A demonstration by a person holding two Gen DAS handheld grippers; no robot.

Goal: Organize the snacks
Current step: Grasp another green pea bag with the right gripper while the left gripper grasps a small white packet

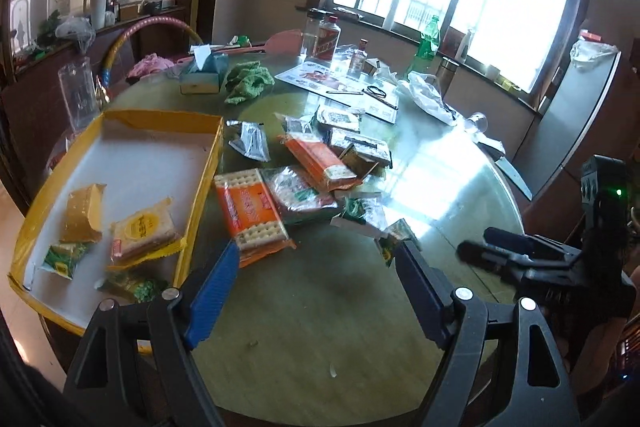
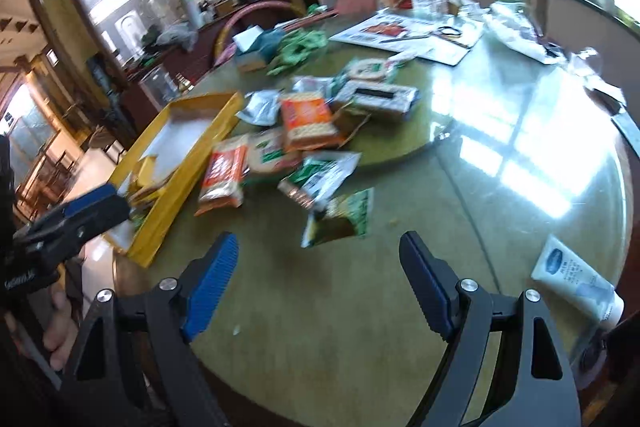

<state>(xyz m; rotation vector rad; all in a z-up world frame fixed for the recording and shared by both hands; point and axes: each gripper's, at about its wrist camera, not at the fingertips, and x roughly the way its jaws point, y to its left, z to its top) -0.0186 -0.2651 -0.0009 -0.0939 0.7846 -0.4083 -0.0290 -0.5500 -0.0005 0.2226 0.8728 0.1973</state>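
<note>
Two matching handheld tools, the left gripper (image 1: 318, 259) and right gripper (image 2: 320, 251), each with black angular arms, round silver screws at the joints and ribbed blue fingers (image 2: 214, 281), with bare skin of a hand (image 2: 60, 327) showing.

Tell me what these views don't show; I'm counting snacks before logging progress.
- Pile, right wrist view: motion blur, labels unreadable.
- Pile, left wrist view: packets overlap, so the count is unsure.
- Packet in the box, left wrist view: partly hidden by the left gripper.
- Box, right wrist view: its wall hides most contents.
</note>
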